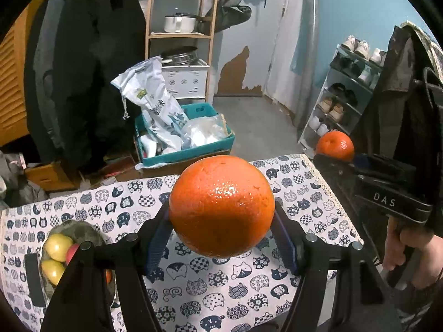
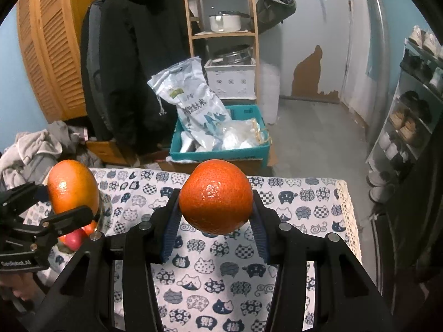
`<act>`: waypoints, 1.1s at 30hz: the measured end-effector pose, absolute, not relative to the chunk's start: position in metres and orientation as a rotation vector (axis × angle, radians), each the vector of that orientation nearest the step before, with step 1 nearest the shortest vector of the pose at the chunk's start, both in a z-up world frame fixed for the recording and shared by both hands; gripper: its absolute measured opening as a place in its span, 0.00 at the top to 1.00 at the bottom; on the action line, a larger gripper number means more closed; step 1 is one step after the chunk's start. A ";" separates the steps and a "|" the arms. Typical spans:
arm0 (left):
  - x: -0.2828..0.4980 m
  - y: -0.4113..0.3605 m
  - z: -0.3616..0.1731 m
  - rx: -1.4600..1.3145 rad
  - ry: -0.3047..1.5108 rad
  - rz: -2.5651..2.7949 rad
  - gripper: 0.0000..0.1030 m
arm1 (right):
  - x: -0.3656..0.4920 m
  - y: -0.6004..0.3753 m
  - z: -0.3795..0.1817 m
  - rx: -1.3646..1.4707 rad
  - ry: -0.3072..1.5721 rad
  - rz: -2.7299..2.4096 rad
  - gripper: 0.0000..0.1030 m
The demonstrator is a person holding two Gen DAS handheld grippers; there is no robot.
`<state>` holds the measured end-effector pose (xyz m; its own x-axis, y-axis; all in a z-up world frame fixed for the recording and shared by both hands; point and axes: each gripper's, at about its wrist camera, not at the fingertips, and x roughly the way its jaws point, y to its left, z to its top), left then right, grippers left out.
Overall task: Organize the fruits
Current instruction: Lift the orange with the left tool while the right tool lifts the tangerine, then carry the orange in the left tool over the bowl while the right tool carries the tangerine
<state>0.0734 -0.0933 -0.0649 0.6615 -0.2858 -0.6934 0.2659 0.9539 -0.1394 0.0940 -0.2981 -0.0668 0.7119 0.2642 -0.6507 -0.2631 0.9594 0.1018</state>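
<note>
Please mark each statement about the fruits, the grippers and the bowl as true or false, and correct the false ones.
1. The left gripper holds an orange. True.
2. The right gripper is empty. False: it is shut on a second orange.
3. Both oranges rest on the tablecloth. False: they are held above it.
4. The bowl contains yellow fruit. True.
5. The bowl sits at the table's right end. False: it is on the left.
</note>
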 end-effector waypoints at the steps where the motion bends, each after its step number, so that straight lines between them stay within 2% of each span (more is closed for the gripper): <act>1: 0.071 -0.090 -0.065 -0.025 0.784 -0.309 0.32 | 0.092 -0.297 -0.066 -0.003 0.718 0.292 0.55; 16: 0.052 -0.033 -0.075 -0.074 0.790 -0.248 0.32 | 0.088 -0.241 -0.065 -0.054 0.708 0.390 0.55; 33: 0.037 0.048 -0.095 -0.153 0.807 -0.117 0.32 | 0.097 -0.124 -0.078 -0.156 0.749 0.574 0.55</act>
